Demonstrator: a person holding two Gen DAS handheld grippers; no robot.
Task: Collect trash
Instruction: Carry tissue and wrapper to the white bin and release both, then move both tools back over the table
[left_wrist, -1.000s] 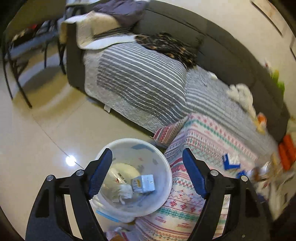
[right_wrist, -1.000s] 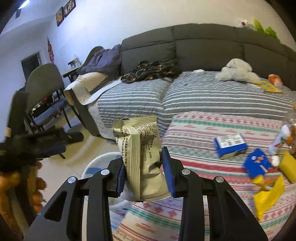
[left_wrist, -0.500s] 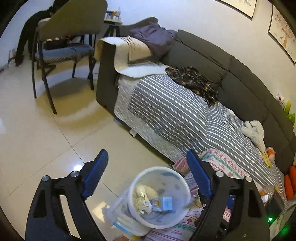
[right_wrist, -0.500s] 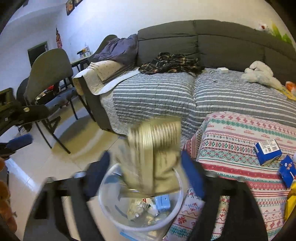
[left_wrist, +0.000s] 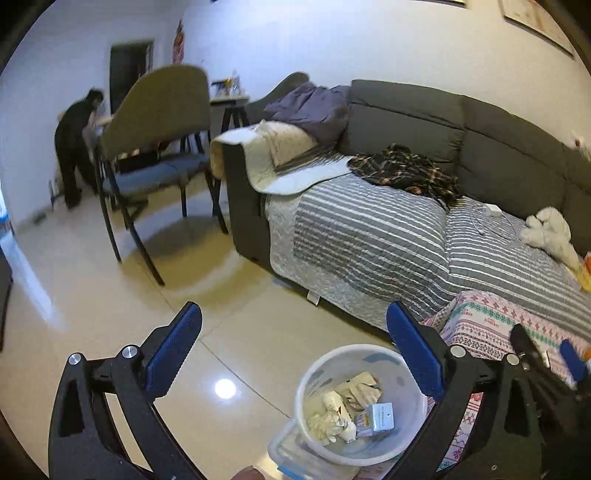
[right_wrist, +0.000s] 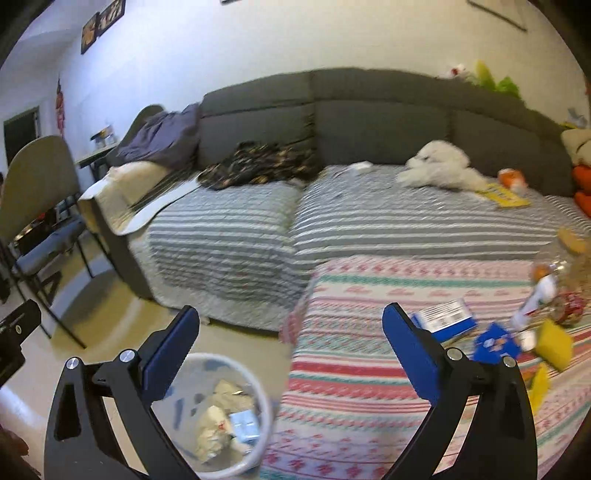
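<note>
Hovering above the trash bin (right_wrist: 225, 413), both left tongs (left_wrist: 295, 350) and right tongs (right_wrist: 291, 347) spread apart, empty.

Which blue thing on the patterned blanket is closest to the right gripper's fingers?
The blue and white box, lying right beside the right-hand finger. The flat blue packet lies farther right, next to the yellow wrappers.
</note>
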